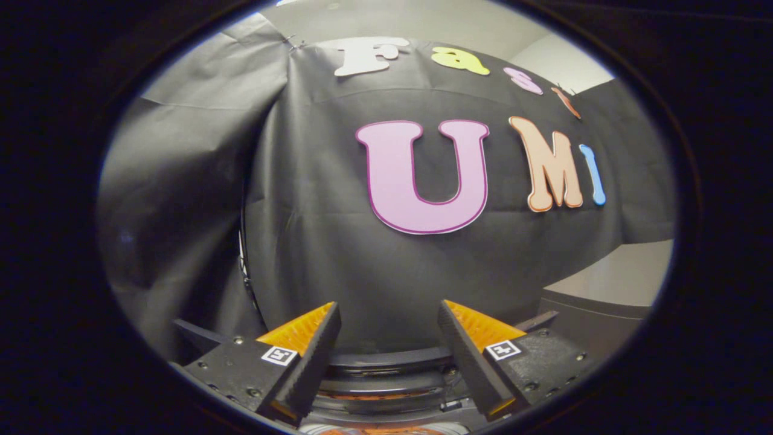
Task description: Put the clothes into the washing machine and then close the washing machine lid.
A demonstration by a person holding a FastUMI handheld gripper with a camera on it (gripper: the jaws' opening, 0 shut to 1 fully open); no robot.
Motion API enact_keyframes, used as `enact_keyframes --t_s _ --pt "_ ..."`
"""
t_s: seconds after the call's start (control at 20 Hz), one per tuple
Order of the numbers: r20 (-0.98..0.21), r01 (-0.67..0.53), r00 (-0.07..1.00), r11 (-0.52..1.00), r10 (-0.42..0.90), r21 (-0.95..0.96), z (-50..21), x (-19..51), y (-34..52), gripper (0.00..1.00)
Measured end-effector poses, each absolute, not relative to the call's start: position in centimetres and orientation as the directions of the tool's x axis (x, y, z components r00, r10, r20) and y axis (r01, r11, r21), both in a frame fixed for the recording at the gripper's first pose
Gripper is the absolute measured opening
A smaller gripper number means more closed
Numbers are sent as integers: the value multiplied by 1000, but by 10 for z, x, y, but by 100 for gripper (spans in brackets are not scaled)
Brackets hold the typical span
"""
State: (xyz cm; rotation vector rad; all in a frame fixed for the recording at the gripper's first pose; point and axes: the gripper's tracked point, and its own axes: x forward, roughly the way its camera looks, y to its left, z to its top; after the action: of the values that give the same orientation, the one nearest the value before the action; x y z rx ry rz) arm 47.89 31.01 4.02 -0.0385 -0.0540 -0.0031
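- gripper [389, 344] found released — fingers spread, grasping nothing.
- aimed at booth wall [338, 266]; washing machine [386, 371] rim glimpsed below fingers.
- advised: tilt down, locate clothes before clenching.

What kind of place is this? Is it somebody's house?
Probably a test booth, not a real home. Black cloth hangs as the wall, a round washing machine top sits just below the open hand-held gripper, with a grey counter beside it.

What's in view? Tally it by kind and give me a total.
Washer: 1
Fingers: 2, open, nothing between them, over the washer's rim
Square markers: 2
Cloth wall: 1
Total: 6
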Motion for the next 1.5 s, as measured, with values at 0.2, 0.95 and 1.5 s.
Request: enact_keyframes --t_s 0.2,0.95,1.5 --pt "62 -1 998 999 4 -37 38 468 311 98" --pt "147 16 989 999 -12 -28 29 428 310 97" --pt "167 -5 986 1000 9 -29 25 420 305 98"
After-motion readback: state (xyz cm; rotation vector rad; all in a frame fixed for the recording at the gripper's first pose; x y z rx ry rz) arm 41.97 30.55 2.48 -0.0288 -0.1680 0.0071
